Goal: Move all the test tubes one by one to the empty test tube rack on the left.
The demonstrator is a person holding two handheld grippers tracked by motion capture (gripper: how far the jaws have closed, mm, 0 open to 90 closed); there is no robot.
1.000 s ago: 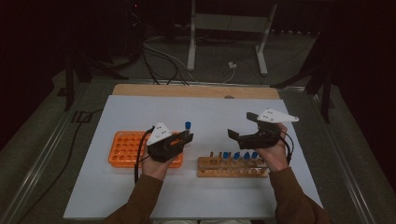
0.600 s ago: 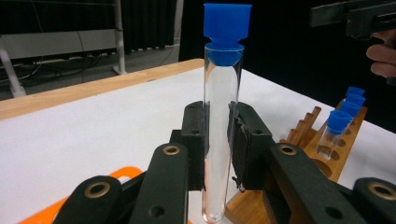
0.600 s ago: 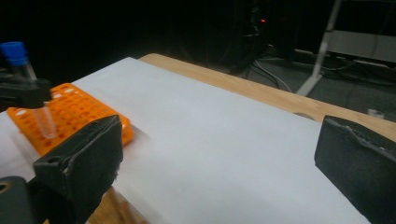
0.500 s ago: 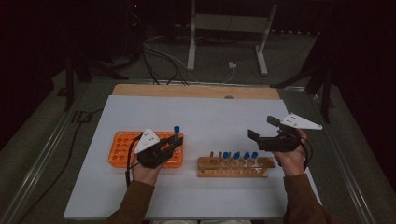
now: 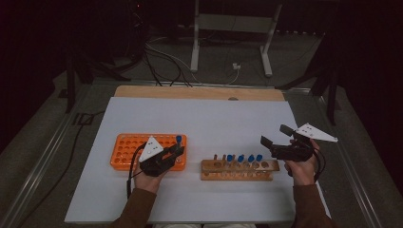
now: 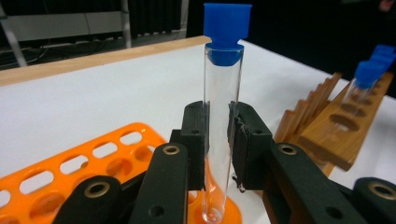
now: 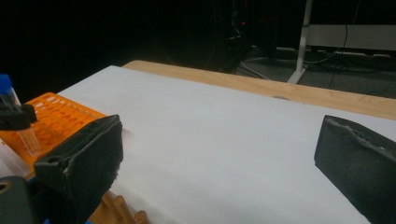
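My left gripper (image 5: pixel 177 148) is shut on a clear test tube with a blue cap (image 5: pixel 178 139), held upright over the right end of the orange rack (image 5: pixel 128 149). In the left gripper view the pads clamp the tube (image 6: pixel 223 116) at mid-height, and its bottom hangs just above the orange rack (image 6: pixel 93 163). A wooden rack (image 5: pixel 240 169) holds several blue-capped tubes (image 5: pixel 242 158) in its back row. My right gripper (image 5: pixel 276 135) stands open and empty above the wooden rack's right end. In the right gripper view its jaws are wide apart (image 7: pixel 222 158).
A white mat (image 5: pixel 214 118) covers the table, with a wooden strip (image 5: pixel 199 92) along the far edge. Metal stand legs (image 5: pixel 195 52) and cables (image 5: pixel 161 57) lie on the dark floor beyond. A cable trails from the left gripper.
The left hand has carried the tube left and down, from between the racks to the orange rack's right end. The right hand has swung right, off the wooden rack's middle to its right end.
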